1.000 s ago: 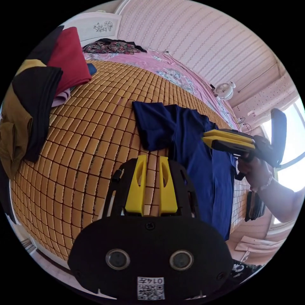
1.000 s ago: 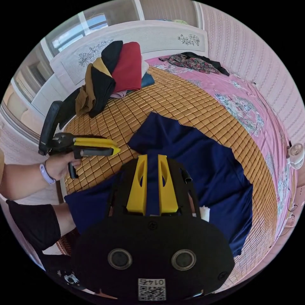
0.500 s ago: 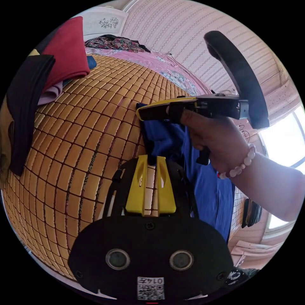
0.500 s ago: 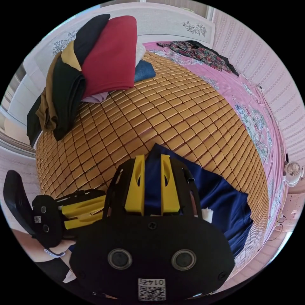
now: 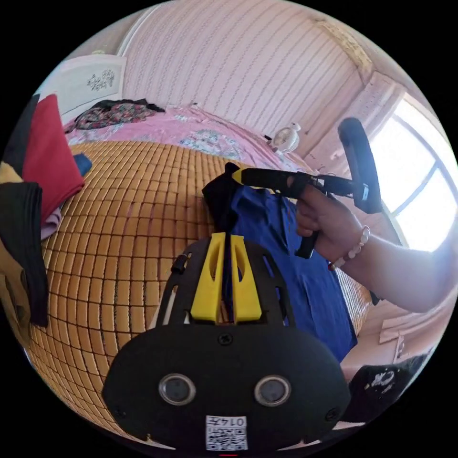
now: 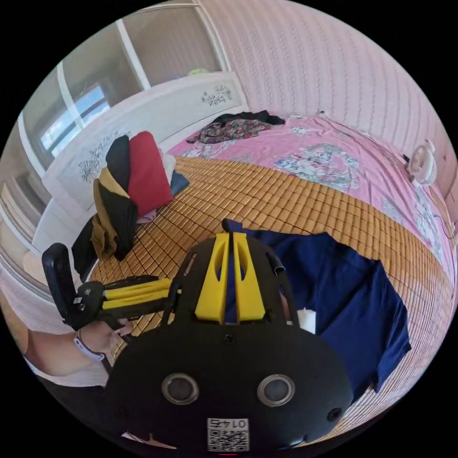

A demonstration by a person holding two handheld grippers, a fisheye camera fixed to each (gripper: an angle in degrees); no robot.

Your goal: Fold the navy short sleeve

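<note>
navy shirt (image 6: 343,291) on bamboo mat (image 6: 267,195), both grippers clamping it

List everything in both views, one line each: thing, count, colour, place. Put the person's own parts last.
Navy short sleeve: one, navy, spread on the woven mat, one edge lifted.
Woven mat: one, golden brown, covering the bed.
Bedsheet: one, pink floral, beside the mat.
Clothes pile: one, red, black, mustard and blue, at the mat's headboard end.
Dark patterned garment: one, on the pink sheet by the headboard.
Headboard: one, white.
Small fan: one, white, by the striped wall.
Left claw: one, yellow jaws shut on the navy fabric.
Right claw: one, yellow jaws shut on the navy fabric.
Hand: one, holding the right claw's handle.
</note>
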